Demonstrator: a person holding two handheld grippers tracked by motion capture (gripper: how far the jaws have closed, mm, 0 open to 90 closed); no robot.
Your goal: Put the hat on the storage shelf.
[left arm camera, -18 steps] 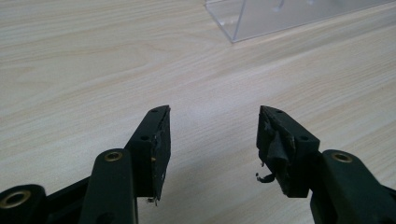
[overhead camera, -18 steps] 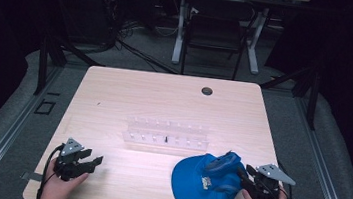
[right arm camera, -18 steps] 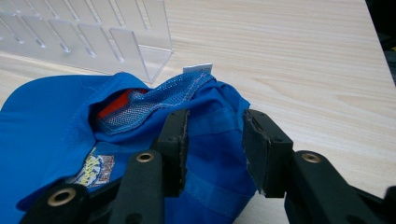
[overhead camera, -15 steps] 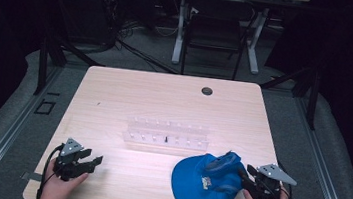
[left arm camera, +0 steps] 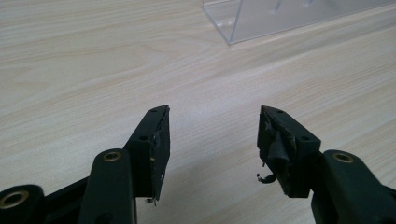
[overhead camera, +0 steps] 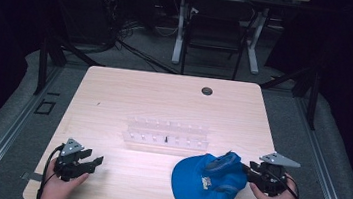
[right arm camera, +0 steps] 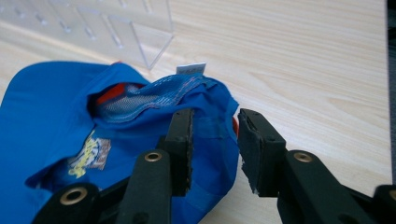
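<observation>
Two tongs waiting: holding the left tongs [overhead camera: 96, 161] released over bare tabletop [overhead camera: 164, 103], and straddling, parted and unpinched, the blue cap [overhead camera: 205, 183] lying near-right with the right tongs [overhead camera: 246, 171]. Probably handling soft, light, floppy; favouring the stitched rear rim.

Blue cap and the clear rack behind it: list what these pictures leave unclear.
- Blue cap: the emblem is too small in the high view and blurred in the right gripper view, so unreadable.
- Right tongs: whether the pads pinch the cap's fabric is unclear; one jaw covers the contact.
- Clear rack: its slots and the dark bit in it are too small in the high view.
</observation>
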